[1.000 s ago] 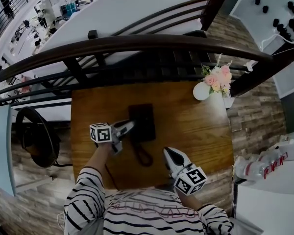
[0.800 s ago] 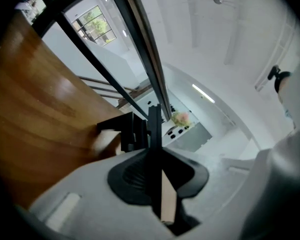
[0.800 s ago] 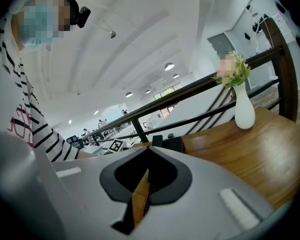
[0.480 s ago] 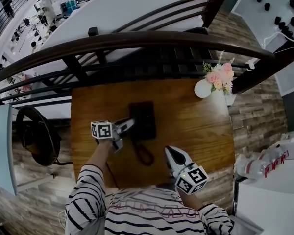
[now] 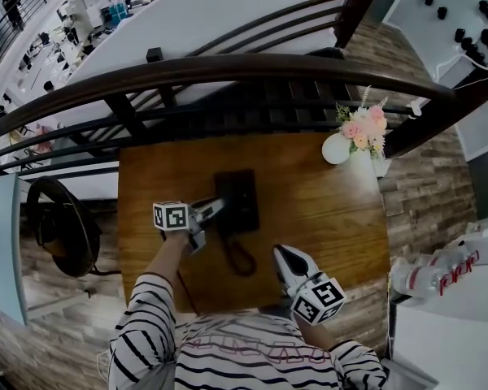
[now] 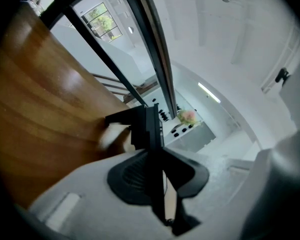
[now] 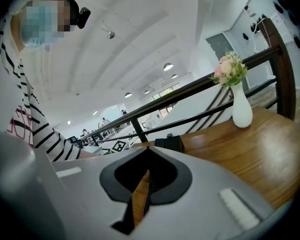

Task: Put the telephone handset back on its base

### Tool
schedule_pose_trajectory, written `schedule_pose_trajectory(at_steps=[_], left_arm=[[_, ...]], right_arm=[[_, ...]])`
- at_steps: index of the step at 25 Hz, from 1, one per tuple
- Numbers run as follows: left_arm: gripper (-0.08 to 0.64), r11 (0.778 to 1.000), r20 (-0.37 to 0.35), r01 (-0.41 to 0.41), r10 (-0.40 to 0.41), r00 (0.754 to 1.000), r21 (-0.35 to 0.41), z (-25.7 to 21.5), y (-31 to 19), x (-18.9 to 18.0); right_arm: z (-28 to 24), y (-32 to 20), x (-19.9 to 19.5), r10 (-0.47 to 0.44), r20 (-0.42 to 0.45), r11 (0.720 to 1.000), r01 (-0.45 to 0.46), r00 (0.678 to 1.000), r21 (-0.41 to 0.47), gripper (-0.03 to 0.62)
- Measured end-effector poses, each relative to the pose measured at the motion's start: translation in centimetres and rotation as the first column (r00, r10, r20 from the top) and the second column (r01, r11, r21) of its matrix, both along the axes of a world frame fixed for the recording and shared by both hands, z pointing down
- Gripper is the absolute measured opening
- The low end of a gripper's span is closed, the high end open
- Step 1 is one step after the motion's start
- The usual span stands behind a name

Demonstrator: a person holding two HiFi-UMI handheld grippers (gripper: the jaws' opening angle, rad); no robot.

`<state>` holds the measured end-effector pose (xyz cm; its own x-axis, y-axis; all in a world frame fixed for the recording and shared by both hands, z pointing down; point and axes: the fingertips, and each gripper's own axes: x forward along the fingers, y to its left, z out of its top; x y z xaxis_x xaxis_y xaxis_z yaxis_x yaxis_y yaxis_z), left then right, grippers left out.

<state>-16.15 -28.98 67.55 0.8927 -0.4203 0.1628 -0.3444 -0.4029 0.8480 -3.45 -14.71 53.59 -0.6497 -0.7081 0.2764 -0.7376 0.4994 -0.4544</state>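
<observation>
Two grippers work over a brown wooden counter [image 5: 325,210]. The only print in sight is red lettering on the clear plastic bottles [image 5: 439,275] far right of the black telephone base [image 5: 240,197], too blurred to read. Each gripper's cube carries black-and-white square markers and no words.

The left gripper [image 5: 215,208] reaches in from the base's left, and its fingers touch that left edge. In the left gripper view the fingers are clamped on the slim black telephone handset [image 6: 149,126], which is seen edge-on and runs forward between them. The head view does not show whether the handset sits fully in its cradle.

The right gripper [image 5: 279,253] hangs on the near right of the base, apart from it, its fingers closed together on nothing. The black coiled cord [image 5: 241,258] loops on the counter just in front of the base. A white vase of pink flowers [image 5: 336,150] stands beyond the base to its right.
</observation>
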Motion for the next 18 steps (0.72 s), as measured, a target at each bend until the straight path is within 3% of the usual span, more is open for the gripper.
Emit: schedule_pose_trajectory(at_steps=[9,18], left_arm=[[0.075,1.000,0.021,0.023,-0.022,1.000,-0.015,0.5,-0.3,0.0],[0.136,0.998,0.150,0.057,-0.057,0.987,0.009,1.4,-0.5,-0.7]], right_arm=[[0.1,0.4,0.0,0.009,0.003,1.000,-0.009,1.000,-0.007,0.002],[0.2,0.5,0.0,-0.002,0.009,1.000,0.002,1.000,0.001,0.002]])
